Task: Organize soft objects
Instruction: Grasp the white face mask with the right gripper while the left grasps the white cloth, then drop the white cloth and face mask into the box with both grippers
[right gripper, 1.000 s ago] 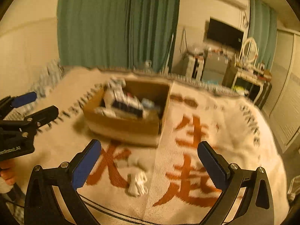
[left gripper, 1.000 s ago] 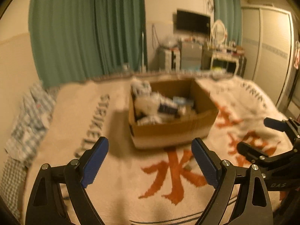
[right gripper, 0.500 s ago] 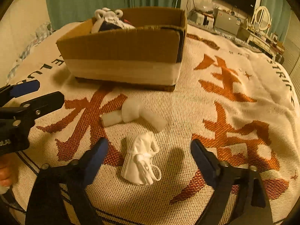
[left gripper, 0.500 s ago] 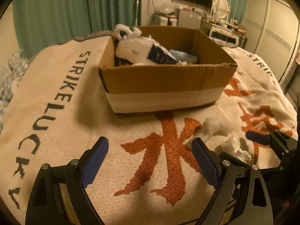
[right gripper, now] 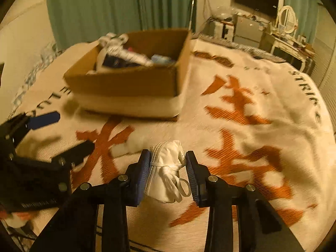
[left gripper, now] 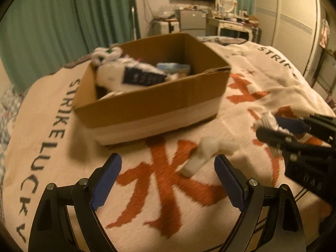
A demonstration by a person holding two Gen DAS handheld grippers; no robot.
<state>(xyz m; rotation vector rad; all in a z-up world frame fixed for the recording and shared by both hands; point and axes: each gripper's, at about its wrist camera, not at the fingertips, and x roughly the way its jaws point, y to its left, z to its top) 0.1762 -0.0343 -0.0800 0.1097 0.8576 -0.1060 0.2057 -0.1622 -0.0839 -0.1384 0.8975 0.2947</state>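
My right gripper (right gripper: 168,163) is shut on a white bundle of face masks (right gripper: 166,174) and holds it just above the blanket; the bundle also shows in the left wrist view (left gripper: 267,120). A white foam piece (left gripper: 206,151) lies on the blanket in front of my left gripper (left gripper: 168,174), which is open and empty. The foam piece also shows in the right wrist view (right gripper: 130,145). A cardboard box (left gripper: 151,105) with several soft white items inside stands beyond both grippers; it also shows in the right wrist view (right gripper: 130,84).
Everything rests on a bed with a cream blanket (left gripper: 168,210) with orange characters and black letters. Green curtains (left gripper: 63,21), a TV, a dresser with a mirror (left gripper: 225,2) and a wardrobe stand beyond the bed.
My right gripper has closed on the white mask bundle and lifted it slightly. Both grippers have pulled back and risen a little from the low approach.
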